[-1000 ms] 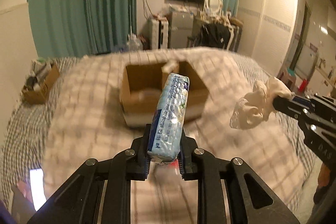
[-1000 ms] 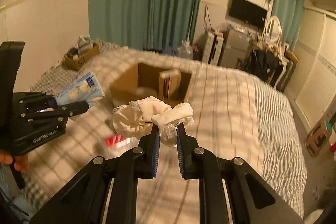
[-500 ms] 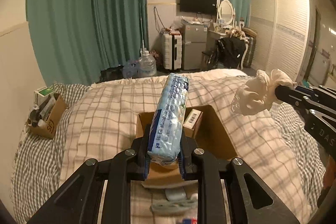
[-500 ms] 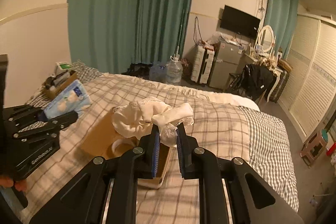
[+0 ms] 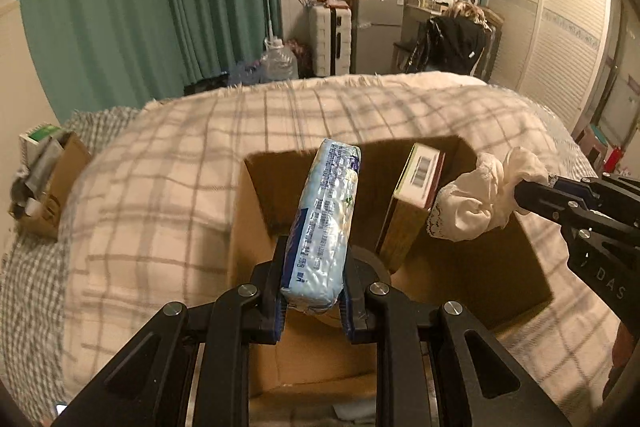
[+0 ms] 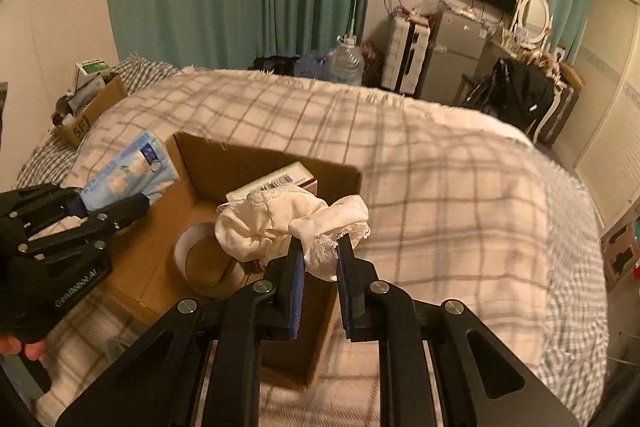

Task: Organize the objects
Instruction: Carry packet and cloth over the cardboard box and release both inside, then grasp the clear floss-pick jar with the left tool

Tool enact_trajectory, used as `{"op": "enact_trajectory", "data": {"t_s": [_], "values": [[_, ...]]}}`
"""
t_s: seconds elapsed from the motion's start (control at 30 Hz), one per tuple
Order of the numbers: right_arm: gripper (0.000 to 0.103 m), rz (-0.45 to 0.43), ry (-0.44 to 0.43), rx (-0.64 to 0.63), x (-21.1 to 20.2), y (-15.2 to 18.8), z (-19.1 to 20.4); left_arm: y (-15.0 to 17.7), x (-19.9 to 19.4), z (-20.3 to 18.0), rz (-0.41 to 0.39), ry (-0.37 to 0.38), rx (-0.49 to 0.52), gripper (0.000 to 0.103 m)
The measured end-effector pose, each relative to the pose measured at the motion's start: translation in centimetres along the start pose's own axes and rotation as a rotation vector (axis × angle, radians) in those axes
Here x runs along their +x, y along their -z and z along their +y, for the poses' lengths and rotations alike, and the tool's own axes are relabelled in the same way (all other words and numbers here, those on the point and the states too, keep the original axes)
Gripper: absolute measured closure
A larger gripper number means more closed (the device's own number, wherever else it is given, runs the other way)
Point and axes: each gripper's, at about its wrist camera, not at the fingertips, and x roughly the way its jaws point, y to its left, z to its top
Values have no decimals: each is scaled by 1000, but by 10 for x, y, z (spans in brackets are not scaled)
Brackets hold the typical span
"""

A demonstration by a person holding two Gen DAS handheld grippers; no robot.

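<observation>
The left gripper point(image 5: 313, 291) is clamping a blue pack point(image 5: 325, 223) upright over the open box point(image 5: 532, 267) on the bed point(image 5: 160, 195), while the right gripper point(image 6: 320, 267) is pinching a white cloth point(image 6: 276, 227) above the box's right half. The risk is the tall pack tipping against the standing carton point(image 5: 416, 203) or catching the near wall on release, and the limp cloth snagging on a pad. Free floor is showing around the tape roll point(image 6: 204, 263), but the two grippers are crowding the opening

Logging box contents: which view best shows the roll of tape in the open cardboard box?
The right wrist view: the roll of tape lies open on the cardboard box floor. In the left wrist view only a sliver shows behind the blue tissue pack.
</observation>
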Motion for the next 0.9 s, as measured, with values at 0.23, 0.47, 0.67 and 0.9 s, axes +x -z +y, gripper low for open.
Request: {"op": "enact_trajectory", "data": {"t_s": [0.23,0.47,0.67,0.9], "values": [[88,-10,-69,46,18,5,-5,6,22,1,19,37,5,81],[43,-72,-87,93,1,5,-9,7,15,3,26,33,2,36],[29,-116,-51,121,-32,7,-14,17,-18,9,-10,-8,16,13],[15,-164,26,138,-99,24,-19,41,-68,19,-21,-44,9,7]]}}
